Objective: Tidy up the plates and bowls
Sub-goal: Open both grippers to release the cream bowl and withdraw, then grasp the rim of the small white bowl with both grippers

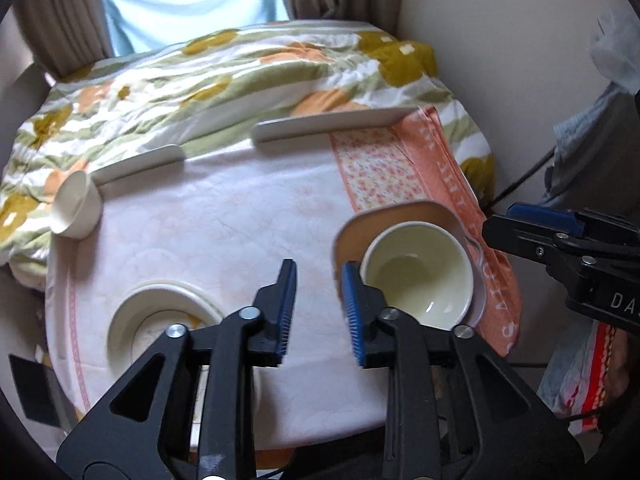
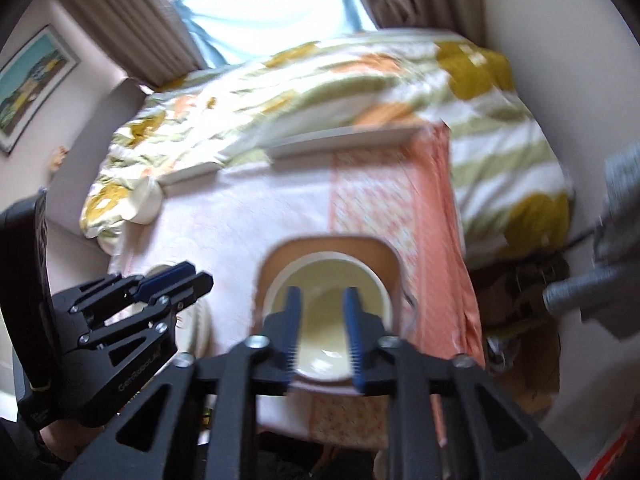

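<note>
A cream bowl (image 1: 418,270) stands on a brown square plate (image 1: 404,214) at the table's right. My left gripper (image 1: 318,268) is open and empty, just left of that bowl. A round white plate (image 1: 160,300) lies at the near left, partly under my left gripper's arm. A small white bowl (image 1: 76,210) lies on its side at the far left edge. My right gripper (image 2: 320,294) is open and empty above the cream bowl (image 2: 326,280), over the brown plate (image 2: 384,252). The left gripper (image 2: 176,276) shows at the left of the right wrist view.
The table (image 1: 240,220) has a white cloth and an orange patterned towel (image 1: 384,168) on the right. A floral quilt (image 1: 200,80) lies behind it. Two white rails (image 1: 332,122) edge the far side. A wall, bags and cables are at the right.
</note>
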{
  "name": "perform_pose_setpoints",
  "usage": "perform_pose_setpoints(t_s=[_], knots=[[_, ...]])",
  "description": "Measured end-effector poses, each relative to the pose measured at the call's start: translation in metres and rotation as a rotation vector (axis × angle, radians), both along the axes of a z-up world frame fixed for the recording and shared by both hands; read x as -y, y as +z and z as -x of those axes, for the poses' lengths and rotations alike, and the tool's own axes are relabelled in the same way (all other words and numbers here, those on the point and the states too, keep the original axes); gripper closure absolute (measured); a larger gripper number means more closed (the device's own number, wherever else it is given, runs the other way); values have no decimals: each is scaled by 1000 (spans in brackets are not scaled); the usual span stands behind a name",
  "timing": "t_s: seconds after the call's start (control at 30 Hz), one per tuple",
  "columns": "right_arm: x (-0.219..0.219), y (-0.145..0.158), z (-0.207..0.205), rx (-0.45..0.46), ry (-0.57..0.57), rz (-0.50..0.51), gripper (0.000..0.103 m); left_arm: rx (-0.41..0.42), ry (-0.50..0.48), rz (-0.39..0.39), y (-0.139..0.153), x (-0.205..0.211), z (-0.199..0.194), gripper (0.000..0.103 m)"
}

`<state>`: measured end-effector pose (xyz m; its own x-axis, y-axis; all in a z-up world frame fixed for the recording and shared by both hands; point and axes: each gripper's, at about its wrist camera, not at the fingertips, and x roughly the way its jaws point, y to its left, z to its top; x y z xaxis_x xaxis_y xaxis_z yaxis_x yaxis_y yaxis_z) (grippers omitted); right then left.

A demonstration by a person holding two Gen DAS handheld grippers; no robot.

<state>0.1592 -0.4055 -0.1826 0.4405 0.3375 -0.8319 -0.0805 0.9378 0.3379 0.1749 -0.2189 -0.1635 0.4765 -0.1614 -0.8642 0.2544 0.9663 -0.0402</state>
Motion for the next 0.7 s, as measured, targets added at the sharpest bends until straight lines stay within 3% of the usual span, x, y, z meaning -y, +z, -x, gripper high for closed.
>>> perform_pose_setpoints(t_s=[0.03, 0.07, 0.1, 0.17, 0.43, 0.57, 0.7], knots=[[-7, 7, -3, 36, 26, -4, 31, 31, 49, -9, 8, -14, 4, 41], [-17, 14, -8, 77, 61, -12, 20, 61, 94, -22, 14, -26, 8, 8], [-27, 21, -12, 109, 94, -14, 9, 106, 145, -38, 22, -41, 13, 0], [-48, 32, -20, 176, 160, -5, 8, 161, 215, -43, 33, -68, 21, 0], [-155, 68, -62, 343, 402, 34, 8, 184, 514, 37, 50, -198, 16, 0], [-212, 72, -102, 276, 482, 11, 8, 188, 625, 132, 45, -263, -1, 0], [-273, 52, -145, 243, 519, 78, 8, 144, 700, 252, 20, -321, -29, 1]])
